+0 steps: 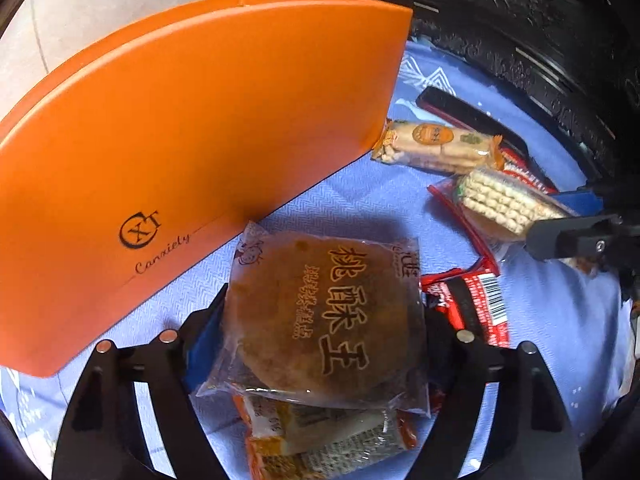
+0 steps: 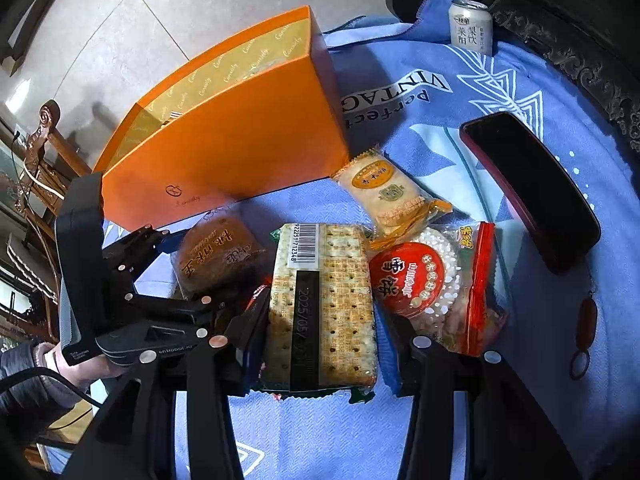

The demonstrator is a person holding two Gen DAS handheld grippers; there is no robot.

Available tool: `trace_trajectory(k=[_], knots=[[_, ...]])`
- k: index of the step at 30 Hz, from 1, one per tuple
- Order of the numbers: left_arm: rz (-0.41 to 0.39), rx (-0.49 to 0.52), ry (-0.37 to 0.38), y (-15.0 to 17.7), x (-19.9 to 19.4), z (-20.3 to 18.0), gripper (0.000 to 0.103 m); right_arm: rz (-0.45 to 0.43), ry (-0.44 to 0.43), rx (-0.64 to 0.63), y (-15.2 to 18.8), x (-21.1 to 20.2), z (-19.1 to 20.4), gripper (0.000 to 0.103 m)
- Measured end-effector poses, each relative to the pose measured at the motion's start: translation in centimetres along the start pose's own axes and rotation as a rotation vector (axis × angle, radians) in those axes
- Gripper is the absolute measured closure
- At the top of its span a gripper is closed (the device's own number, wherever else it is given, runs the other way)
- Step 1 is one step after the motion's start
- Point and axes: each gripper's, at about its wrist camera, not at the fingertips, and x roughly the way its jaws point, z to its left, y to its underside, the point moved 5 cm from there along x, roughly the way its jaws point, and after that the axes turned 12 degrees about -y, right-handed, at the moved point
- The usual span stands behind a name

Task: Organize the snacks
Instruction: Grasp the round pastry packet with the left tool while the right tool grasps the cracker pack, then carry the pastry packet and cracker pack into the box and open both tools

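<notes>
My left gripper (image 1: 324, 304) has its jaws set fairly wide around the brown pastry packet (image 1: 312, 280), the pads meeting the wrapper's edges on both sides. That packet lies tilted on an orange-and-white snack packet (image 1: 320, 444), just beside the front wall of the orange box (image 1: 200, 140). My right gripper (image 2: 328, 312) has its jaws narrow and clamped on the long sides of the cracker packet (image 2: 324, 280), barcode side up, above the blue cloth (image 2: 400, 128) on the counter. Just to its right lies the red-labelled rice cracker packet (image 2: 420, 280). The yellow biscuit packet (image 2: 384, 196) lies beyond it, near the box's corner. A dark case (image 2: 532, 192) and a drink can (image 2: 470, 26) stand farther back.
</notes>
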Motion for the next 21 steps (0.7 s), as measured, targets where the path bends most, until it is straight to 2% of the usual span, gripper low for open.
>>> trace_trajectory(k=[5, 13, 21], knots=[[-0.038, -0.032, -0.007, 0.3, -2.8, 0.2, 0.025, -0.013, 0.005, -0.020, -0.3, -0.8, 0.5, 0.056], [-0.122, -0.109, -0.035, 0.3, -10.1, 1.6, 0.025, -0.059, -0.010, -0.070, -0.9, -3.4, 2.8, 0.056], [-0.216, -0.312, -0.094, -2.2, -16.5, 5.5, 0.025, -0.171, -0.060, -0.165, -4.6, -6.4, 7.4, 0.056]])
